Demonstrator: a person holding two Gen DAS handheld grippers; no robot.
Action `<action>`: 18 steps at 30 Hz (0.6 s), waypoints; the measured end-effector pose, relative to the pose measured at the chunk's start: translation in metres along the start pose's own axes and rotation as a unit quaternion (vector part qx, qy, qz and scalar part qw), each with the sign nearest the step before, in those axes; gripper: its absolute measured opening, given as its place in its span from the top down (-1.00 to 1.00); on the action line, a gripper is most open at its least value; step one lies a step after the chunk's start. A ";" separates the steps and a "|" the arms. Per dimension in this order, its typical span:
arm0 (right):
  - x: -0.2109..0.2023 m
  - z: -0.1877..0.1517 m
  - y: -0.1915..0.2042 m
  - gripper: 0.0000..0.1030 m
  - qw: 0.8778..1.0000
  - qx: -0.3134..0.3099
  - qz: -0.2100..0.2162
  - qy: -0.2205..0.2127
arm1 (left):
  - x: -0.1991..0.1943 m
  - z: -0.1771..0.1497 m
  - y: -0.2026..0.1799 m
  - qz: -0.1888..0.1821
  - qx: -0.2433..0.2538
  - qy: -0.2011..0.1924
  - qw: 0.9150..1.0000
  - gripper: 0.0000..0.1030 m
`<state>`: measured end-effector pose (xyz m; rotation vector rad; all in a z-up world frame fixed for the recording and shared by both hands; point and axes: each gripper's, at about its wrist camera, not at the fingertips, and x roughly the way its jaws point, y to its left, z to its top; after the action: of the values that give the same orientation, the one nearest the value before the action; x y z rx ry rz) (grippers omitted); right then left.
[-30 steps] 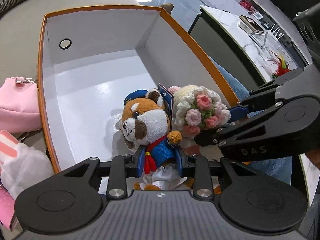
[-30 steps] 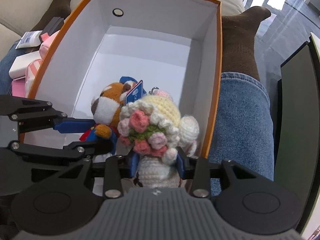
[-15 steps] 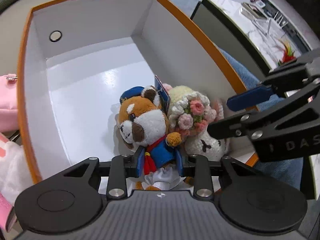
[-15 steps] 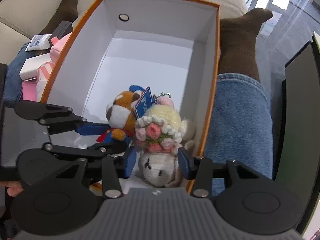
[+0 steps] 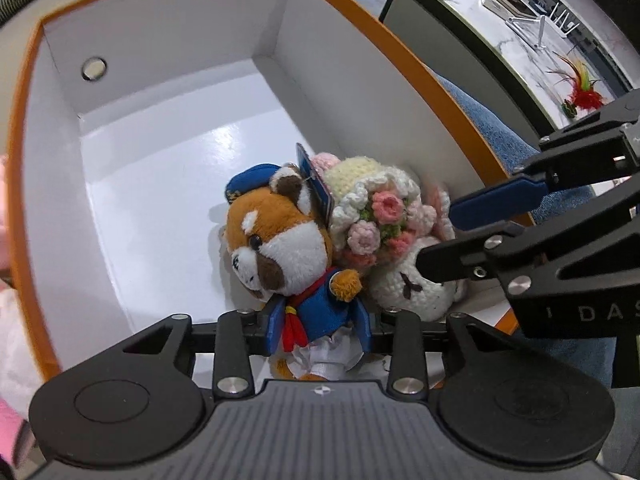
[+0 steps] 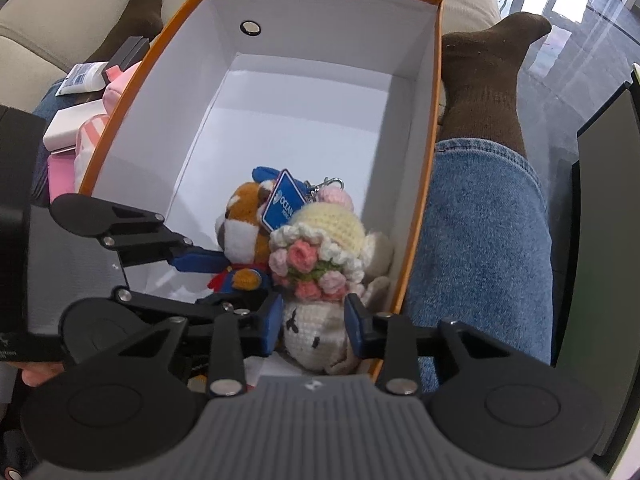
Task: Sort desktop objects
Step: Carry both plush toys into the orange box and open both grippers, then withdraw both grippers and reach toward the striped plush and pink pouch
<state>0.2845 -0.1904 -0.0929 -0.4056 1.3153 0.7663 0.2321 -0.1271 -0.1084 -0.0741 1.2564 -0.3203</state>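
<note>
Two toys in box, left gripper opening around panda, right gripper closing around doll, socks only right view.

You have one orange box, two soft toys in it, one red panda plush, one crocheted sheep, two hand-held grippers, left hand-held gripper, right hand-held gripper.

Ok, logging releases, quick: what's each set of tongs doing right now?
Left tongs: just opened, loose around the red panda plush between them.
Right tongs: just closed onto the crochet doll.
</note>
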 end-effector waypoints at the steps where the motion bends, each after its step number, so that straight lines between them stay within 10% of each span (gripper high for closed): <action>1: -0.001 -0.001 0.000 0.31 1.000 0.000 0.000 -0.001 | -0.005 0.000 0.000 0.002 0.002 -0.005 1.000 0.01; 18: -0.056 -0.018 0.044 0.29 0.994 -0.026 0.025 -0.100 | -0.123 -0.036 0.007 0.015 -0.002 -0.125 0.992 -0.11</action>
<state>0.2372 -0.1870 -0.0366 -0.3291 1.1229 0.8615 0.1659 -0.0821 -0.0081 -0.0956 1.0093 -0.2742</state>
